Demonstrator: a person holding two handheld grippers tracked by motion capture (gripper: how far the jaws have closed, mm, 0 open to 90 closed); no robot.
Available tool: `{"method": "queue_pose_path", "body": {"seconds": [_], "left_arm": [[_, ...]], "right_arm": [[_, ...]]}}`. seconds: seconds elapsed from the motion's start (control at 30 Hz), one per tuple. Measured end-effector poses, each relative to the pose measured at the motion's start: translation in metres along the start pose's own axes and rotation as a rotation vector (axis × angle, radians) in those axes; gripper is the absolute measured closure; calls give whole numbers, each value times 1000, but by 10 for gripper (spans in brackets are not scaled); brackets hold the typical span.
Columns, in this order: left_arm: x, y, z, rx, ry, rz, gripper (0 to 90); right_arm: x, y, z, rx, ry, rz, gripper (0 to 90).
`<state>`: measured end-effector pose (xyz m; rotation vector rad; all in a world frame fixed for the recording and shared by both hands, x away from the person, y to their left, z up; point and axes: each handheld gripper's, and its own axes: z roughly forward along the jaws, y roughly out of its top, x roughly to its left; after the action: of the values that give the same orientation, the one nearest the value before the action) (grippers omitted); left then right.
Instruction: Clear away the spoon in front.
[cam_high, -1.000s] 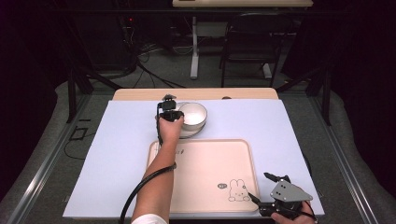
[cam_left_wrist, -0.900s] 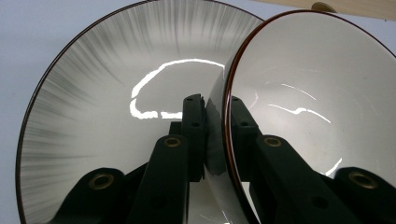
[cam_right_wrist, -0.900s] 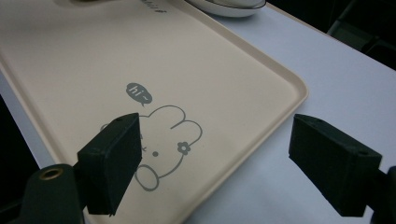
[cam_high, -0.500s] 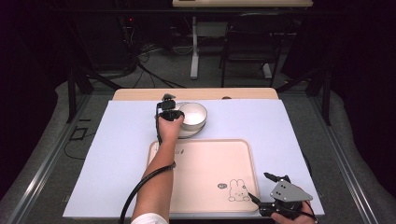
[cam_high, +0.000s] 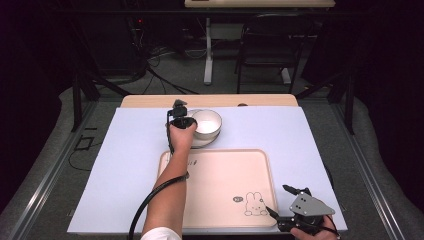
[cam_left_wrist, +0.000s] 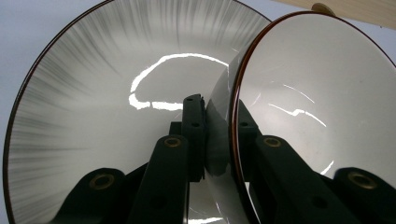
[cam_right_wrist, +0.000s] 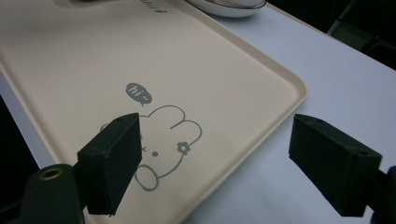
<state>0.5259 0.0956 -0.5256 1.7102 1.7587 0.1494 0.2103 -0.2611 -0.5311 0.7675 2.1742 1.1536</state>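
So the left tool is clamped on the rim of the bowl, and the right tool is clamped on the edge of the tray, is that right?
Not quite. The left tool is clamped on the rim of the bowl, but the right tool is not clamped on the tray. The right gripper view shows its jaws standing wide apart above the tray's corner, gripping nothing.
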Motion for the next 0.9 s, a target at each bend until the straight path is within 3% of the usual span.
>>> {"method": "queue_pose_path", "body": {"seconds": [0.17,0.3,0.4,0.63,0.9], "left_arm": [[2,1,-1,8,-25,-39,817],[2,2,-2,16,-24,-47,818],[1,2,-4,19,-8,-39,818],[4,5,-15,11,-15,-43,818],[3,8,-36,-9,-32,-14,818]], "right_arm": [[0,0,0,-1,-2,-1,168],[0,0,-1,0,-2,2,168],[0,0,-1,-1,-2,0,168],[0,0,-1,-1,-3,0,168],[0,0,-1,-1,-4,-1,168]]}}
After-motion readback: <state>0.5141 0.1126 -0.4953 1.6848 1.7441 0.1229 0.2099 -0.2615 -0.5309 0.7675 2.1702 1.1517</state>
